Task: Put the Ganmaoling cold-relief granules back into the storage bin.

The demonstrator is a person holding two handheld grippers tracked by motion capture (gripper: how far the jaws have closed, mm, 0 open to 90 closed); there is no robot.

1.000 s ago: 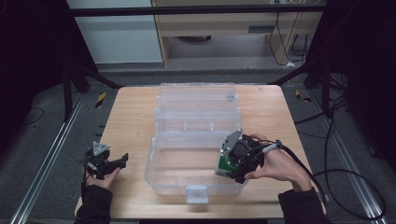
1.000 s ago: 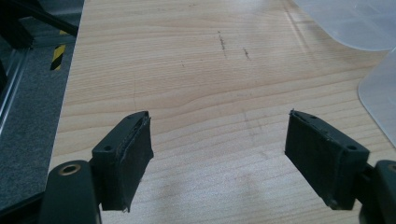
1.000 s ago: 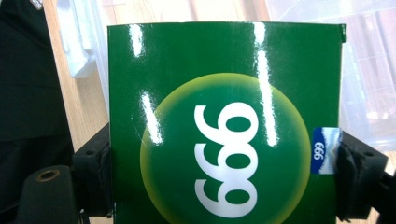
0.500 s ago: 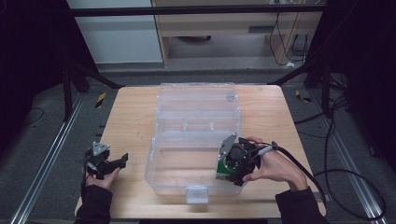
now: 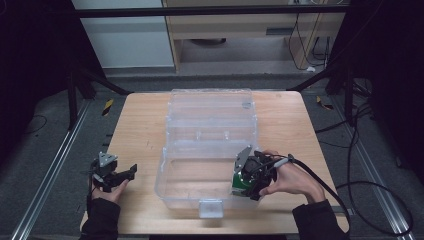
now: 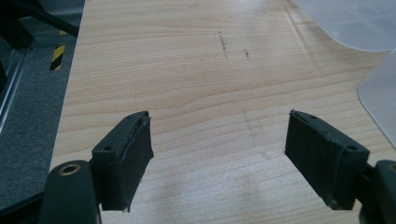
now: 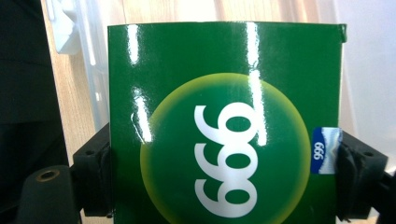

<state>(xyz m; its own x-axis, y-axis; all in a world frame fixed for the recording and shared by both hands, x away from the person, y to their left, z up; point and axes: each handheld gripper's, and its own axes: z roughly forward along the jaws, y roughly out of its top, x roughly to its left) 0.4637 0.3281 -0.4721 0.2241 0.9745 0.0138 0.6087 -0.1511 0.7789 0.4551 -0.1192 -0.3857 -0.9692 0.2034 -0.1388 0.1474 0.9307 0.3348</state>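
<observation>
My right gripper (image 5: 249, 179) is shut on a glossy green box (image 7: 224, 84) printed with white digits in a yellow-green circle. Its black pads (image 7: 95, 172) press the box's two sides. In the high view the green box (image 5: 240, 184) hangs tilted inside the front right corner of a clear plastic container (image 5: 164, 167), whose lid (image 5: 210, 100) lies open behind it. My left gripper (image 5: 129, 172) rests at the table's left edge, open, well left of the container. Between its pads (image 6: 126, 154) I see nothing but bare wood.
The wooden table (image 5: 135, 125) has bare room left and right of the container. A white latch (image 5: 210, 207) sticks out from the container's front wall. Metal rails, cables and dark floor surround the table; a cabinet stands behind it.
My right hand has sunk with the green box, lower into the container's front right corner. The left gripper has stayed put.
</observation>
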